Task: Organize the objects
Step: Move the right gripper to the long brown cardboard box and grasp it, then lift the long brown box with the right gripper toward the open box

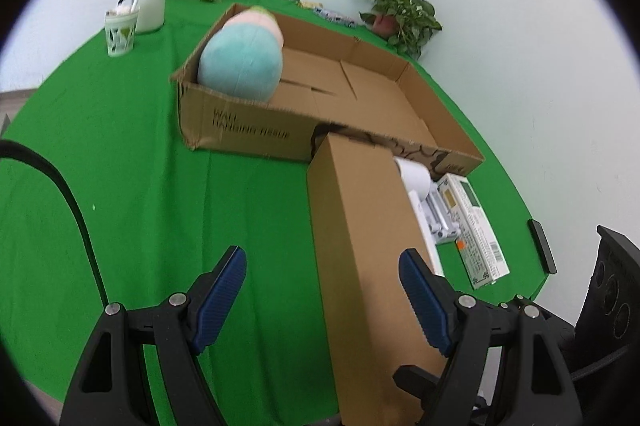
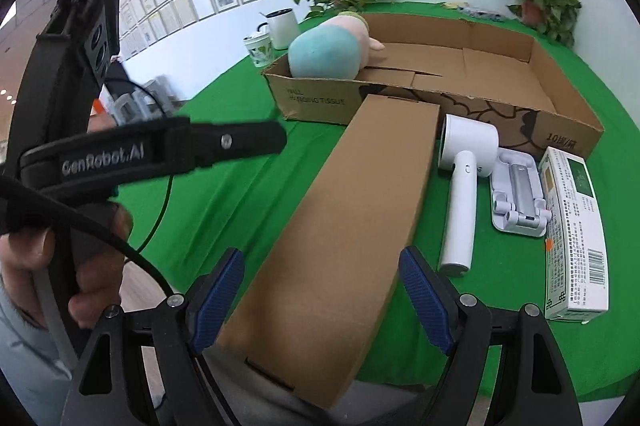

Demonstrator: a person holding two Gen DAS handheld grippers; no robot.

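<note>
On the green surface point(image 2: 224, 130), my two open tongs flank a long brown box.

The wide cardboard tray point(image 2: 568, 94) lies at the back with a plush toy point(image 2: 324, 52) in its left end. The long brown box point(image 2: 344, 226) stretches from the tray's front wall to the near edge. My right tongs point(image 2: 322, 290) point level along it, jaws spread wide astride its near end without touching. My left tongs point(image 1: 322, 286) hover above and left of the box, tilted down, open, only the right finger point(image 1: 424, 302) over the box's edge. My left hand point(image 2: 60, 258) wraps its handle. Right of the box lie a white handheld device point(image 2: 460, 194), its holder point(image 2: 518, 194) and a printed carton point(image 2: 576, 234).
</note>
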